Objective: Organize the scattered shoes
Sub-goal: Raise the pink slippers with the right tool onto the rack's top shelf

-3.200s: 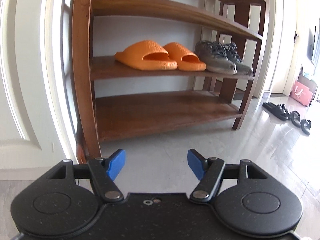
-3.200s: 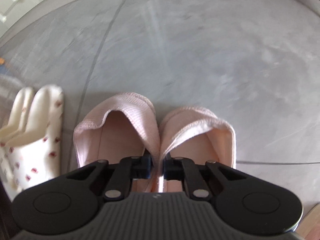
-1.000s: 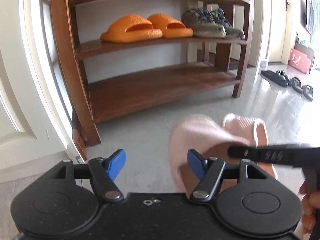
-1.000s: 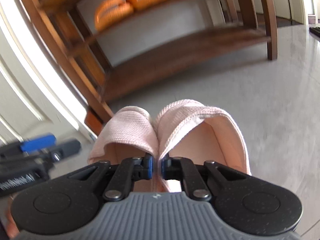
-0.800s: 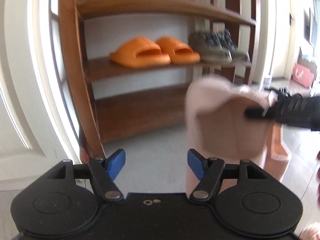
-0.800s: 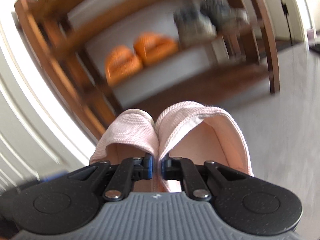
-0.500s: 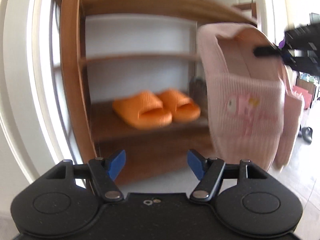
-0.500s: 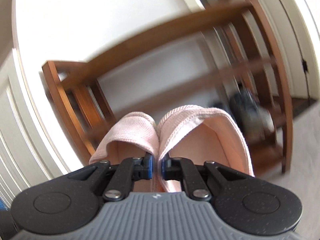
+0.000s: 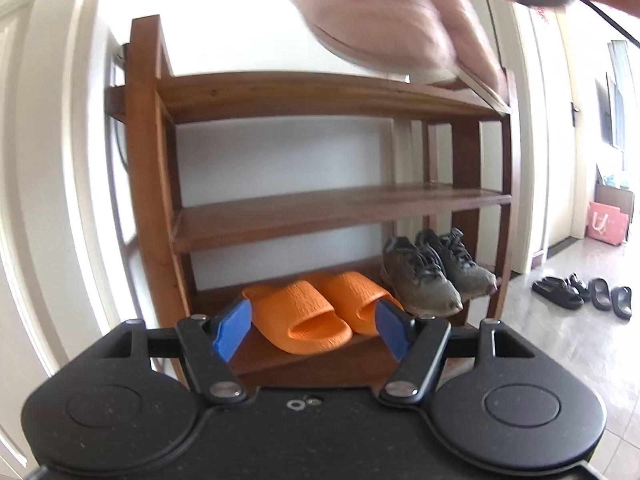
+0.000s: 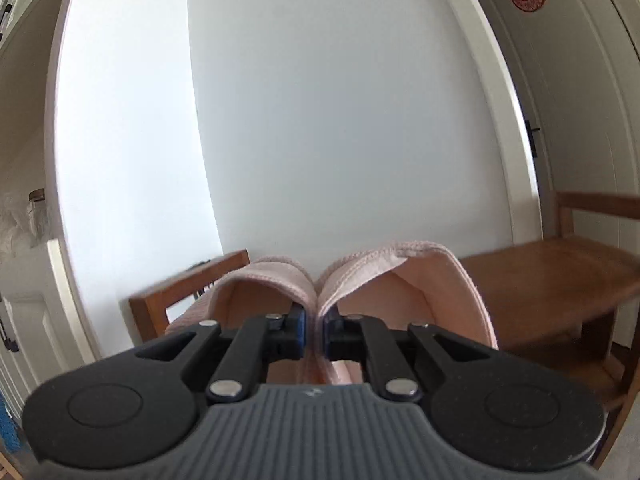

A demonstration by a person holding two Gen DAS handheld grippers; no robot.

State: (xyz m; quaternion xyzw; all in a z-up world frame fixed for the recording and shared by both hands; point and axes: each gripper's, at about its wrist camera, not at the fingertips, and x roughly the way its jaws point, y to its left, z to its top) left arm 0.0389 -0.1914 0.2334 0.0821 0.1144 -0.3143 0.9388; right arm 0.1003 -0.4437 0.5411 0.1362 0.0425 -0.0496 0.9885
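Note:
My right gripper [image 10: 314, 330] is shut on the pair of pink slippers [image 10: 404, 284], pinching their inner edges together. It holds them above the top shelf of the wooden shoe rack [image 10: 560, 276]. In the left wrist view the pink slippers [image 9: 376, 28] hang blurred over the rack's top shelf [image 9: 320, 94]. My left gripper [image 9: 312, 326] is open and empty, in front of the rack at the level of the orange slides [image 9: 304, 316].
Grey sneakers [image 9: 432, 276] sit beside the orange slides on a lower shelf. The shelf above them [image 9: 320, 212] holds nothing. Black sandals [image 9: 580, 292] lie on the floor at right, a pink bag [image 9: 606, 222] beyond. White door frames flank the rack.
My right gripper has lifted the pink slippers from the floor up to above the rack's top shelf. My left gripper has risen and stays open.

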